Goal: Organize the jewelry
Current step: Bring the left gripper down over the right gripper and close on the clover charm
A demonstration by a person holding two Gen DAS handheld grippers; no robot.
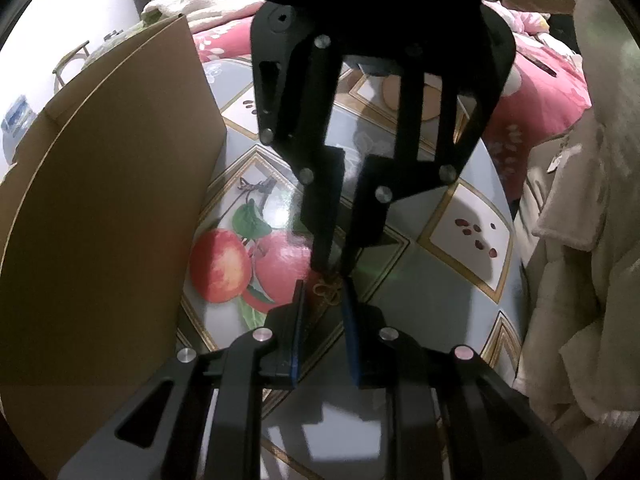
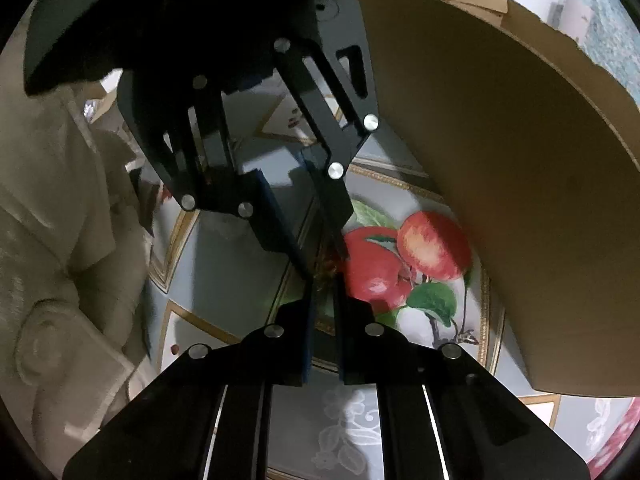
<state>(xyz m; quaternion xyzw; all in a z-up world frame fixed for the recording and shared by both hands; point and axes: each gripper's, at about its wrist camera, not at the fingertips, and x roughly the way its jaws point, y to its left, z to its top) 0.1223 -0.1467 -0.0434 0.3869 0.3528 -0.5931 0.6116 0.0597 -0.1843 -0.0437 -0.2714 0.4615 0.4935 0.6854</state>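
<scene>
A small gold chain (image 1: 327, 293) lies bunched on the apple-print tablecloth (image 1: 224, 264). My left gripper (image 1: 325, 290) has its fingers a narrow gap apart on either side of the chain. My right gripper (image 1: 333, 266) comes in from the opposite side, fingertips nearly together right above the same chain. In the right wrist view the chain (image 2: 327, 269) sits between my right gripper's (image 2: 323, 280) tips, with the left gripper (image 2: 320, 258) facing it. Whether either pinches the chain I cannot tell.
A large brown cardboard box (image 1: 108, 208) stands close on the left, and shows at the right in the right wrist view (image 2: 520, 184). A beige coat (image 1: 580, 240) hangs at the table's other side. Pink bedding (image 1: 540, 92) lies beyond.
</scene>
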